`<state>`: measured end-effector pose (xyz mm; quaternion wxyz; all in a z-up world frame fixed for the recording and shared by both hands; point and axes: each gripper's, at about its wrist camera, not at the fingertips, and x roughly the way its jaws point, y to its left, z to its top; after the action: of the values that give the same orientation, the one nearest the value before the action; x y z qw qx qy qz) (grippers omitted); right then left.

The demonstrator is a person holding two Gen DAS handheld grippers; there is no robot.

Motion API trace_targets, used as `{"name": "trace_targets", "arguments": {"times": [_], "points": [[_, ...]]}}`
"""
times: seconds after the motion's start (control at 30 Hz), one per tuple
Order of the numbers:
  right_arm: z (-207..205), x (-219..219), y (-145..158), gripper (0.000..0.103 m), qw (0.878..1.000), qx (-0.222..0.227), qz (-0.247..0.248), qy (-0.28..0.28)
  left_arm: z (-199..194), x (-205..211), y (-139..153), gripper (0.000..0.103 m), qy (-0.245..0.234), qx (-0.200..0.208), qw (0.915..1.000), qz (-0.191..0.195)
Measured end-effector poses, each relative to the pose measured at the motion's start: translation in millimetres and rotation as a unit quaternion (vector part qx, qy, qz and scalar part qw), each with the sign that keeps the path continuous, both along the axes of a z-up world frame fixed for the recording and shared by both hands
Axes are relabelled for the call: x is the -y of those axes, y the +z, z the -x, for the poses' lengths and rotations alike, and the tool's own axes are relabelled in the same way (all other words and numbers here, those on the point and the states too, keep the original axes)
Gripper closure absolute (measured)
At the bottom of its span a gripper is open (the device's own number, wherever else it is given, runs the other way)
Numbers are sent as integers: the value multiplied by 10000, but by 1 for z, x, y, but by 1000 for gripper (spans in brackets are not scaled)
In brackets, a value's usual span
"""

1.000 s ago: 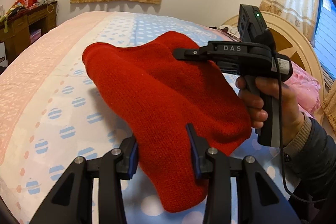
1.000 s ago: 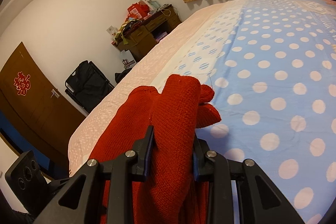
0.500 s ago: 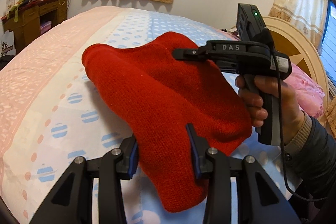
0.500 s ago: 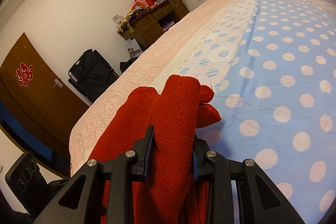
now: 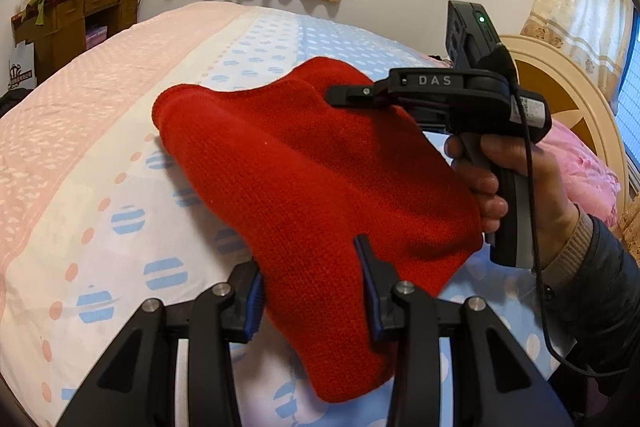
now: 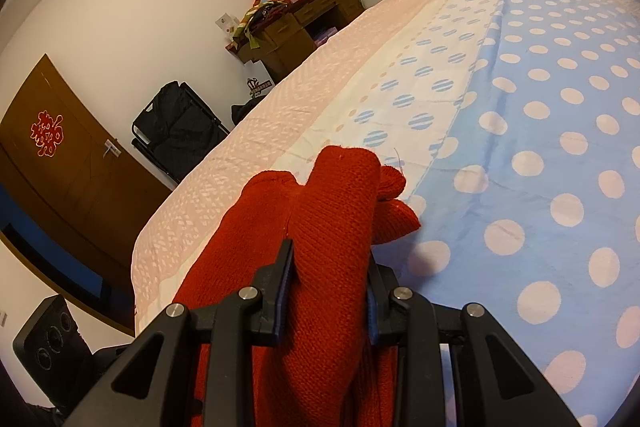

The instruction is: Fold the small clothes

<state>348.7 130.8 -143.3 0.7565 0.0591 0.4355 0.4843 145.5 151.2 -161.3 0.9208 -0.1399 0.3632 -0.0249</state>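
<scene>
red knit garment (image 5: 304, 179) | pinched at both ends, above bed (image 5: 100, 155) | blue spotted spread open beyond

right gripper (image 5: 340, 95): black, "DAS" marking, cable | fingers (image 5: 366, 267): blue pads | sleeve (image 5: 596, 267): dark

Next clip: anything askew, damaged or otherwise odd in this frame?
Nothing stands out. The red knit garment hangs bunched between the left gripper and right gripper, both clamped on it above the dotted bedspread. A thin loose thread shows near its far edge; no visible tear.
</scene>
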Motion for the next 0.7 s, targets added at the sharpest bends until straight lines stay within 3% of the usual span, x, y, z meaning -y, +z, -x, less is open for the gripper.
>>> {"name": "trace_targets", "arguments": {"times": [0.33,0.7], "points": [[-4,-9,-5,73,9999,-7,153,26,4,-2,-8,61,37,-65,9999,82],[-12,-5,-24,73,9992,-125,364,-143,5,-3,-14,54,126,-47,9998,125]]}}
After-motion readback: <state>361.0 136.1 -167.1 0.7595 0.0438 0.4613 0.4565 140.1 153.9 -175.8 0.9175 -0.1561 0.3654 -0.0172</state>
